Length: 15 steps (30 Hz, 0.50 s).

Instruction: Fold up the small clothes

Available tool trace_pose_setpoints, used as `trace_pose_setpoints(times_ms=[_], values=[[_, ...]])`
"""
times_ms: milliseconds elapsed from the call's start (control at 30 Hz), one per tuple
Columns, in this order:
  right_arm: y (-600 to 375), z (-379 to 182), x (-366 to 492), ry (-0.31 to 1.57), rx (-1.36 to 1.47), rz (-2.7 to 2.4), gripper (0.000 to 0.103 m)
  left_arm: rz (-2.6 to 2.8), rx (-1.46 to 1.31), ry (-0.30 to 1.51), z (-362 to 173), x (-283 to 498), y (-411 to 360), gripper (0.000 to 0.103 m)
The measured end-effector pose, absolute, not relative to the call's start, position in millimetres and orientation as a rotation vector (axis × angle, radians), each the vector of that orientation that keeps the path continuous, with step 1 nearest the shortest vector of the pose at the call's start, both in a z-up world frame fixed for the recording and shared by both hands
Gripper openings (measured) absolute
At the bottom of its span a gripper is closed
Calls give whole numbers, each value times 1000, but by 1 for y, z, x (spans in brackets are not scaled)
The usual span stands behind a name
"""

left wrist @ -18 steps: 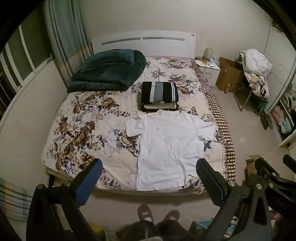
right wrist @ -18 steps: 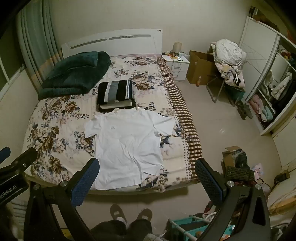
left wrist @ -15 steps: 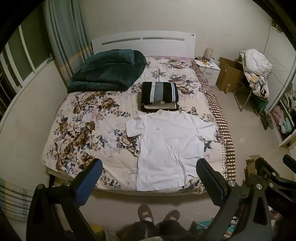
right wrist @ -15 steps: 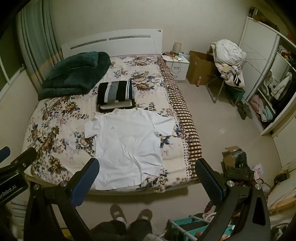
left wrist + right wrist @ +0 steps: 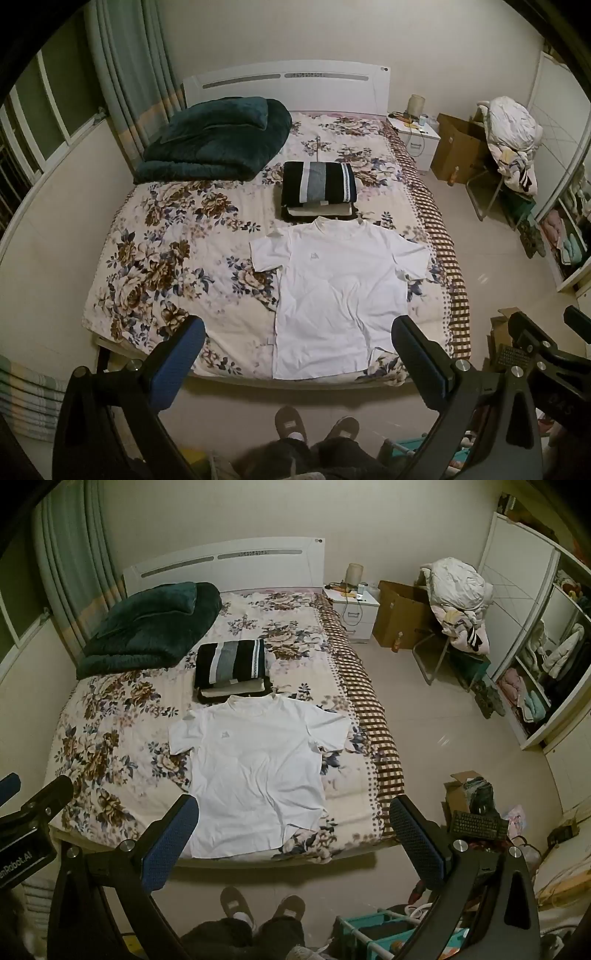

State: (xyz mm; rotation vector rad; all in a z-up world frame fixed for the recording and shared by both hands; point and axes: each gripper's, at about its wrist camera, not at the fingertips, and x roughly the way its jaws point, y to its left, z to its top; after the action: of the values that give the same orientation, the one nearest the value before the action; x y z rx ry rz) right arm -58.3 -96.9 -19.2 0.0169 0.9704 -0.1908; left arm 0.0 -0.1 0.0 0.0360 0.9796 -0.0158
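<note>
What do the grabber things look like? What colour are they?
Each gripper, left and right, has two long black fingers set in a V. Their inner faces carry blue, dimpled pads. Round silver bolts dot the black frames. The left gripper's body, seen from the right camera, bears white lettering, partly cut off. The person's dark trousers and grey slippers show below.

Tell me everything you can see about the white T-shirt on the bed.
The white T-shirt is a short-sleeved, soft-looking knit with a small grey logo on the chest. It lies spread flat and unfolded, front up, on the floral bedspread, collar toward the headboard, hem at the bed's near edge, both sleeves out. Light wrinkles cross the body, and one hem corner is turned up. Its collar reaches the stack of folded clothes. Neither gripper touches it.
</note>
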Motion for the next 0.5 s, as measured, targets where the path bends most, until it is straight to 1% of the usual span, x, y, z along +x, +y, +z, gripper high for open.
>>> trace_pose_setpoints(times_ms=[500], values=[[-96,-17,-59,971,14,-192,103,-21,30,983,0,0,0,103]])
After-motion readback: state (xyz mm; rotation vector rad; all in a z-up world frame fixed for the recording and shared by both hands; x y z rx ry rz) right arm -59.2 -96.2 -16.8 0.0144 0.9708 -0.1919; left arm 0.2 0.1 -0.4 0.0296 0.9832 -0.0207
